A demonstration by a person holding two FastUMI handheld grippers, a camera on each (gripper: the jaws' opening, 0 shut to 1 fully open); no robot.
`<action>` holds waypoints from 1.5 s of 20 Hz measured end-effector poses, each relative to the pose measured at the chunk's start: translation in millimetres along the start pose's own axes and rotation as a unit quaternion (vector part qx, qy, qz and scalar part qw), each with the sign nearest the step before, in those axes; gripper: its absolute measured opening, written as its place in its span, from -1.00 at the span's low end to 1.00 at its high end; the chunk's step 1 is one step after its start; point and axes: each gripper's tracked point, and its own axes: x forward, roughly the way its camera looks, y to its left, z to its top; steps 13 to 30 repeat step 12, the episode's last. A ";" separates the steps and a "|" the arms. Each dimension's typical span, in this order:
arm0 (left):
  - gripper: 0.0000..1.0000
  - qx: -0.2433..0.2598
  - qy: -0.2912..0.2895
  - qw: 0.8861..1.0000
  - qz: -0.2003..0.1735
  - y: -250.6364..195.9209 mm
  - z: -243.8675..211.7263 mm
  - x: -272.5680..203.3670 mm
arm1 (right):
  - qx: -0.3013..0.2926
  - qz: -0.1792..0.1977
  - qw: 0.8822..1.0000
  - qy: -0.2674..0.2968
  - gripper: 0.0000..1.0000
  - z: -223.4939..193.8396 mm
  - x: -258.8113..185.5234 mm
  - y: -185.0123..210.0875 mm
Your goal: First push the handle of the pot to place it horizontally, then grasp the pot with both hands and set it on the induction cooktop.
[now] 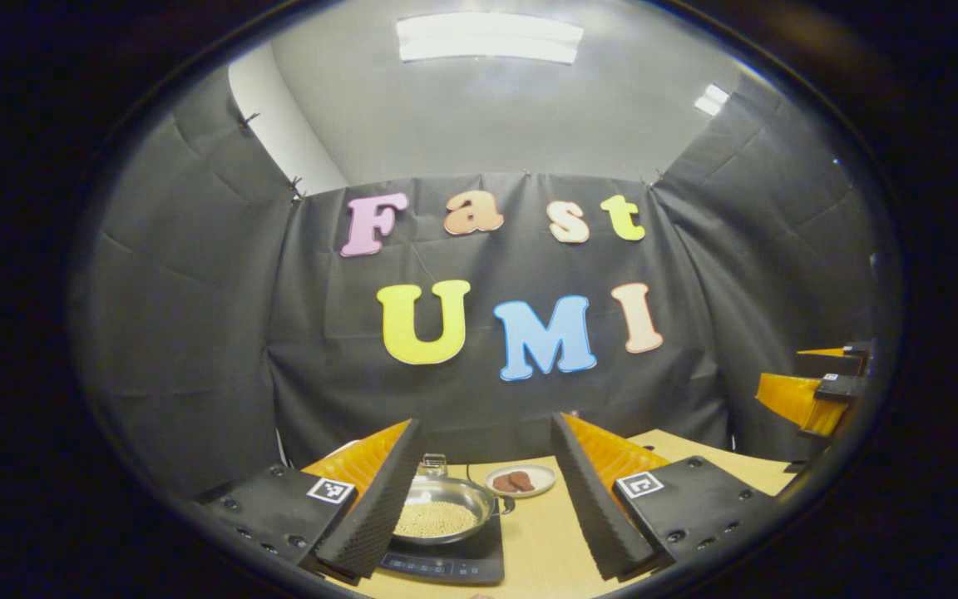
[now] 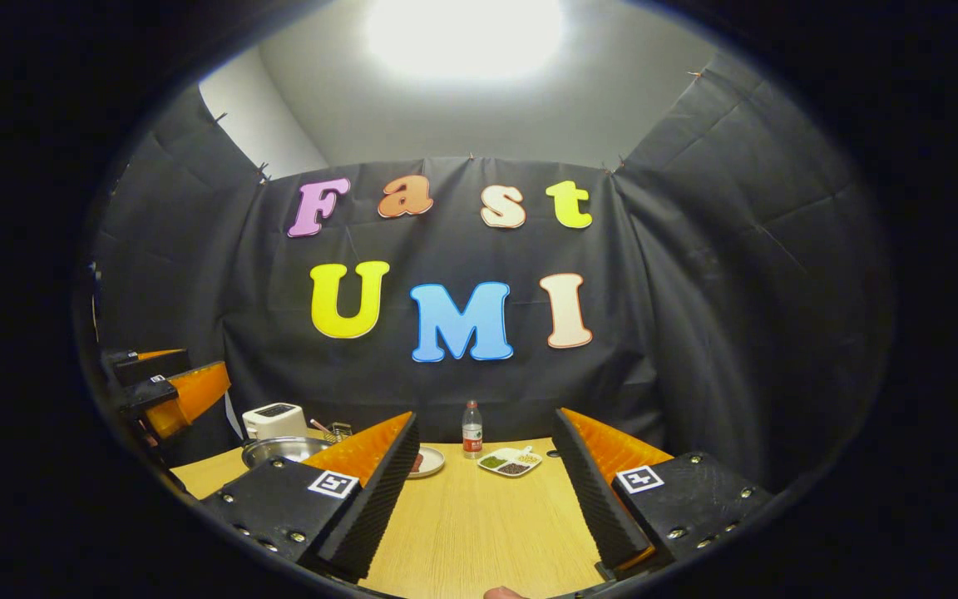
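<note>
A steel pot holding pale grains sits on the black induction cooktop in the left gripper view, low between my fingers. A short handle sticks out on its right side. My left gripper hangs above and in front of it, open and holding nothing. My right gripper shows at the far right edge, raised off the table. In the right gripper view the pot's rim peeks out behind my left finger. My right gripper is open over bare table, and the left gripper floats at the left edge.
A small plate with brown pieces lies behind the pot. On the wooden table near the back wall stand a bottle, a divided dish of seasonings and a white appliance.
</note>
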 end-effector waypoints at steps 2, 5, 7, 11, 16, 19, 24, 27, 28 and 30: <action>1.00 -0.004 -0.003 1.000 -0.004 1.5 1.3 -2.2 | 0.000 -0.004 1.000 -0.004 0.94 1.5 0.2 0.3; 0.97 -0.004 -0.007 1.000 -0.005 3.6 4.3 -2.0 | 0.000 -0.004 1.000 -0.008 0.94 5.3 0.1 4.6; 0.97 -0.007 -0.011 1.000 -0.005 3.8 7.2 -1.7 | -0.001 -0.002 1.000 -0.012 0.94 7.6 1.3 7.8; 0.97 -0.010 -0.015 1.000 -0.005 5.1 10.7 0.6 | -0.004 -0.001 1.000 -0.022 0.94 15.3 2.5 12.8; 0.86 -0.011 -0.016 1.000 -0.004 6.7 10.2 0.0 | -0.004 0.000 1.000 -0.024 0.94 15.4 2.5 14.2; 0.86 -0.011 -0.016 1.000 -0.004 6.7 10.2 0.0 | -0.004 0.000 1.000 -0.024 0.94 15.4 2.5 14.2; 0.86 -0.011 -0.016 1.000 -0.004 6.7 10.2 0.0 | -0.004 0.000 1.000 -0.024 0.94 15.4 2.5 14.2; 0.86 -0.011 -0.016 1.000 -0.004 6.7 10.2 0.0 | -0.004 0.000 1.000 -0.024 0.94 15.4 2.5 14.2; 0.86 -0.011 -0.016 1.000 -0.004 6.7 10.2 0.0 | -0.004 0.000 1.000 -0.024 0.94 15.4 2.5 14.2; 0.86 -0.011 -0.016 1.000 -0.004 6.7 10.2 0.0 | -0.004 0.000 1.000 -0.024 0.94 15.4 2.5 14.2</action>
